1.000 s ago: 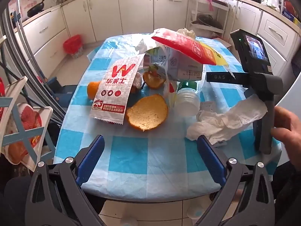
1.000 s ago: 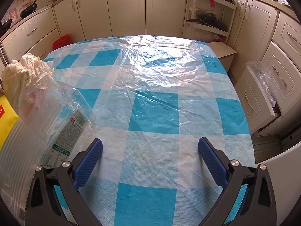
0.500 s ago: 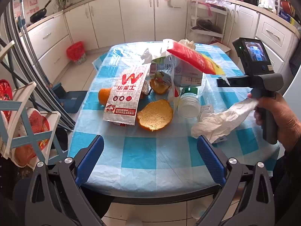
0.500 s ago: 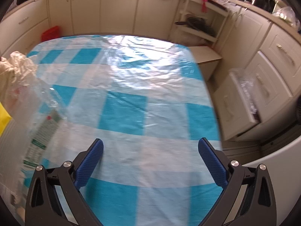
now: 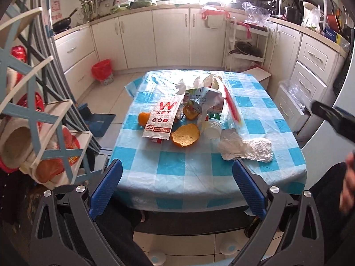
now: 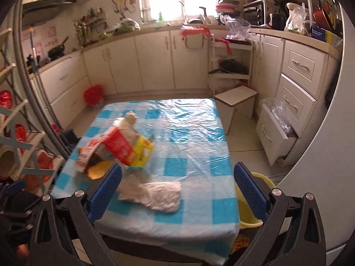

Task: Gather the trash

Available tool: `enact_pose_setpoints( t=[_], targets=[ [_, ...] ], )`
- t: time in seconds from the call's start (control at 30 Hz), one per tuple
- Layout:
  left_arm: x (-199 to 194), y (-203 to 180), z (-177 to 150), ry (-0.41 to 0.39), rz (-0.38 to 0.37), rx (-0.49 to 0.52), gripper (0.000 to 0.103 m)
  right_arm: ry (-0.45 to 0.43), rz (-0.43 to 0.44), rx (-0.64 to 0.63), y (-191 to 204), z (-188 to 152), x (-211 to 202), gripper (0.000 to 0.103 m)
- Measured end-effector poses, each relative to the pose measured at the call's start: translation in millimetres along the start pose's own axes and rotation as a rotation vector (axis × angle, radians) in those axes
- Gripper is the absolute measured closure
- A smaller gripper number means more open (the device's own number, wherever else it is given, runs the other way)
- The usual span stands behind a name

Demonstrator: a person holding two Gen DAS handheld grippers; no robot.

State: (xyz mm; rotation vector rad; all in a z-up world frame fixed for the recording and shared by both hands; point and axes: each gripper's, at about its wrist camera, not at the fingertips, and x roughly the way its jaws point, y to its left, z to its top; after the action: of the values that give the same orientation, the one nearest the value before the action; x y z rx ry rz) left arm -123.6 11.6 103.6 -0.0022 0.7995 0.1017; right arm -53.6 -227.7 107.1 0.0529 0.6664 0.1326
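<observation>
A heap of trash lies on the blue-checked table [image 5: 199, 173]: a white and red paper bag [image 5: 162, 117], an orange peel half [image 5: 185, 135], a whole orange [image 5: 143, 118], a crushed carton [image 5: 204, 99], a red and yellow snack bag [image 6: 126, 148], a plastic bottle [image 5: 213, 128] and a crumpled white tissue [image 5: 244, 149], which also shows in the right wrist view [image 6: 153, 194]. My left gripper [image 5: 176, 190] is open and empty, back from the table's near edge. My right gripper [image 6: 177, 194] is open and empty above the near edge, by the tissue.
A yellow bin [image 6: 250, 199] stands on the floor by the table's right corner. A red-lined bin [image 5: 101, 69] stands by the far cabinets. A rack [image 5: 33, 122] stands to the left. An open drawer [image 6: 275, 135] juts out at the right. A small stool [image 6: 237, 99] stands behind the table.
Both grippers have pulled back and up from the table, so the whole table and kitchen now show. The right gripper has left the left view's middle. Both stay open and empty.
</observation>
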Motion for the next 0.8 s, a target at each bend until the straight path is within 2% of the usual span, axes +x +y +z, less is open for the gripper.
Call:
enact_pose_setpoints(
  t=[0.1, 0.2, 0.27, 0.5, 0.8],
  targets=[
    [-22.6, -2.8, -7.1, -0.024, 0.012, -0.006, 0.008, -0.071, 0.017, 0.025, 16.7, -31.6, -44.9, 0.006],
    [-41.9, -8.5, -14.9, -0.049, 0.014, 0.005, 0.008, -0.049, 0.079, 0.068, 25.5, -64.7, -70.3, 0.006],
    [-54.0, -13.9, -19.9, -0.072, 0.029, 0.017, 0.008, -0.045, 0.079, 0.046, 31.4, -75.6, -77.5, 0.006],
    [-80.6, -19.5, -29.6, -0.113, 0.045, 0.028, 0.008, -0.130, 0.077, 0.067, 31.5, -77.0, -102.0, 0.006],
    [-85.4, -20.8, -29.9, -0.119, 0.047, 0.031, 0.008, -0.151, 0.099, 0.069, 27.4, -79.9, -109.5, 0.006]
  ],
)
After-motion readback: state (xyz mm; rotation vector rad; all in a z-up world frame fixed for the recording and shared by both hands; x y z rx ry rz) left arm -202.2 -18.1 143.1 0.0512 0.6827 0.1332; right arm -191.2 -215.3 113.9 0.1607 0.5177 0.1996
